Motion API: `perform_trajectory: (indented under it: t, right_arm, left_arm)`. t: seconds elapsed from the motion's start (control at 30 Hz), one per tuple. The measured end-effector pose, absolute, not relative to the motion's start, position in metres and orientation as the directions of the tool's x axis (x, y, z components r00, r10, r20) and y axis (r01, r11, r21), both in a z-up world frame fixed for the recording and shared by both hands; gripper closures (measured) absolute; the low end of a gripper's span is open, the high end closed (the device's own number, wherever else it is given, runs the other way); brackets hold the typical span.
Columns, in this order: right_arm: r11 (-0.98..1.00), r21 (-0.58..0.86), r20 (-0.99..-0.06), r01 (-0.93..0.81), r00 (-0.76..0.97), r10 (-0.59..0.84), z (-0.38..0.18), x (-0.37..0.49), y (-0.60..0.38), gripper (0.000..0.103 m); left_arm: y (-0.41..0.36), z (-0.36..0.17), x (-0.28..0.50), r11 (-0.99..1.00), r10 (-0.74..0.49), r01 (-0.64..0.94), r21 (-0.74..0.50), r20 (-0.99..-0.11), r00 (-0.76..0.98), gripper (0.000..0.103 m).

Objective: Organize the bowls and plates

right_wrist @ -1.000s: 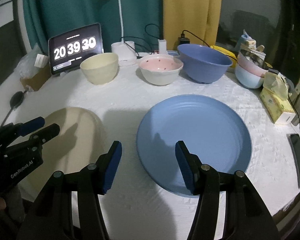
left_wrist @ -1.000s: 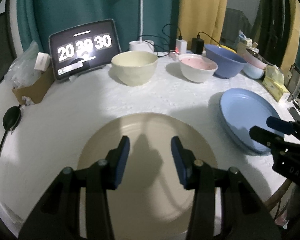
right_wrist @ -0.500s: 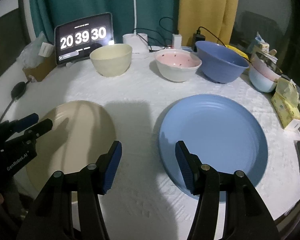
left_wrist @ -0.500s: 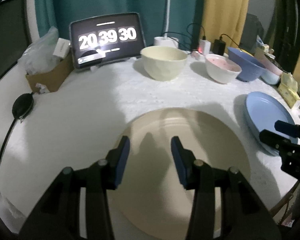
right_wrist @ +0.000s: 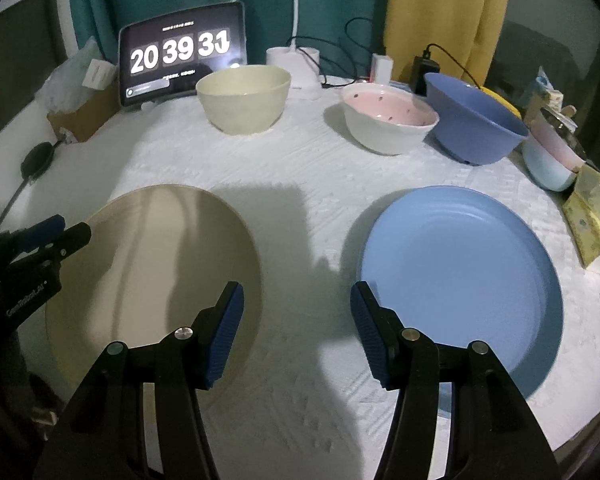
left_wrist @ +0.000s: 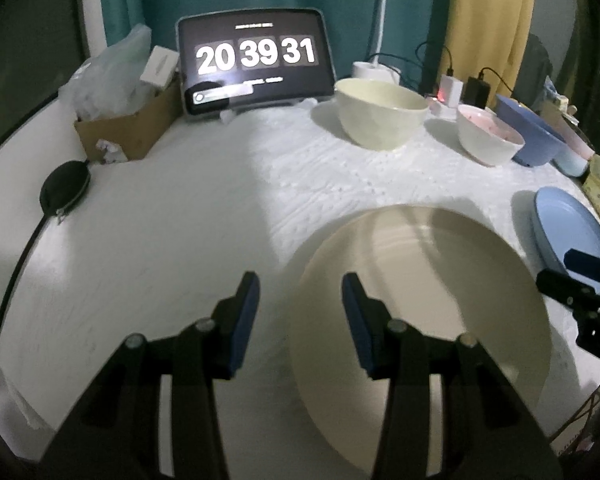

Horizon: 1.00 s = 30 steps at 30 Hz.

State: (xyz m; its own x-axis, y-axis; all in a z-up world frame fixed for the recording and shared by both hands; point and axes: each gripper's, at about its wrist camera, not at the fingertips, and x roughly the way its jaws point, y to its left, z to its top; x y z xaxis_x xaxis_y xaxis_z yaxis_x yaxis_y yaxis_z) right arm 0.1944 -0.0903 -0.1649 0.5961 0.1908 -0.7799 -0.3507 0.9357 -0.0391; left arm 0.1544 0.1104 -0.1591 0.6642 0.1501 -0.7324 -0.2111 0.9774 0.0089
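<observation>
On table [right_wrist: 300,184]: two plates [right_wrist: 460,272], four bowls [right_wrist: 244,98].

A white-clothed table [right_wrist: 300,184] carries 2 plates [right_wrist: 152,264], bowls [right_wrist: 244,96], a tablet clock [right_wrist: 182,54].

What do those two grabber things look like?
Both the left gripper and the right gripper are black, with two angular fingers joined by silver bolts. The pads inside are blue and ribbed. White lettering runs along the left gripper's side.
</observation>
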Motion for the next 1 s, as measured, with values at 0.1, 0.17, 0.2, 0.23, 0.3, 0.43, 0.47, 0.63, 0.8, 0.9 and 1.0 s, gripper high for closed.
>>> perform_trajectory:
  t: [0.1, 0.17, 0.2, 0.23, 0.3, 0.43, 0.47, 0.63, 0.8, 0.9, 1.0]
  right_arm:
    - [0.932, -0.040, -0.786, -0.361, 0.587, 0.194, -0.168, 0.197, -0.085, 0.044]
    - [0.929, -0.038, -0.790, -0.368, 0.581, 0.197, -0.170, 0.198, -0.082, 0.044]
    - [0.928, -0.038, -0.793, -0.371, 0.577, 0.198, -0.172, 0.198, -0.081, 0.044]
    - [0.926, -0.037, -0.796, -0.375, 0.571, 0.199, -0.174, 0.199, -0.079, 0.044]
    - [0.924, -0.037, -0.801, -0.381, 0.564, 0.201, -0.176, 0.200, -0.076, 0.044]
    - [0.921, -0.033, -0.811, -0.389, 0.549, 0.203, -0.182, 0.203, -0.072, 0.044]
    - [0.920, -0.031, -0.813, -0.390, 0.546, 0.204, -0.183, 0.204, -0.070, 0.044]
    - [0.916, -0.027, -0.817, -0.401, 0.537, 0.211, -0.185, 0.207, -0.064, 0.044]
    - [0.918, -0.009, -0.828, -0.397, 0.517, 0.216, -0.191, 0.210, -0.062, 0.044]
    - [0.920, 0.005, -0.831, -0.391, 0.511, 0.221, -0.194, 0.211, -0.062, 0.045]
    - [0.920, 0.015, -0.832, -0.391, 0.506, 0.229, -0.195, 0.212, -0.062, 0.045]
  left_arm:
    - [0.114, -0.162, 0.154, 0.975, 0.152, -0.221, 0.003, -0.735, 0.661, 0.058]
    - [0.115, -0.166, 0.155, 0.975, 0.151, -0.223, 0.002, -0.743, 0.653, 0.058]
    - [0.115, -0.168, 0.155, 0.975, 0.150, -0.223, 0.003, -0.745, 0.650, 0.058]
    - [0.115, -0.170, 0.155, 0.975, 0.149, -0.222, 0.003, -0.749, 0.645, 0.058]
    - [0.116, -0.174, 0.155, 0.975, 0.145, -0.222, -0.001, -0.757, 0.637, 0.058]
    - [0.118, -0.179, 0.156, 0.976, 0.127, -0.216, -0.015, -0.768, 0.628, 0.058]
    - [0.118, -0.179, 0.156, 0.976, 0.123, -0.216, -0.020, -0.770, 0.626, 0.058]
    - [0.113, -0.180, 0.158, 0.981, 0.087, -0.191, -0.043, -0.777, 0.624, 0.058]
    - [0.112, -0.182, 0.158, 0.982, 0.080, -0.182, -0.047, -0.770, 0.633, 0.058]
    - [0.113, -0.182, 0.158, 0.982, 0.071, -0.178, -0.057, -0.767, 0.638, 0.058]
    - [0.112, -0.182, 0.157, 0.983, 0.068, -0.172, -0.057, -0.763, 0.643, 0.058]
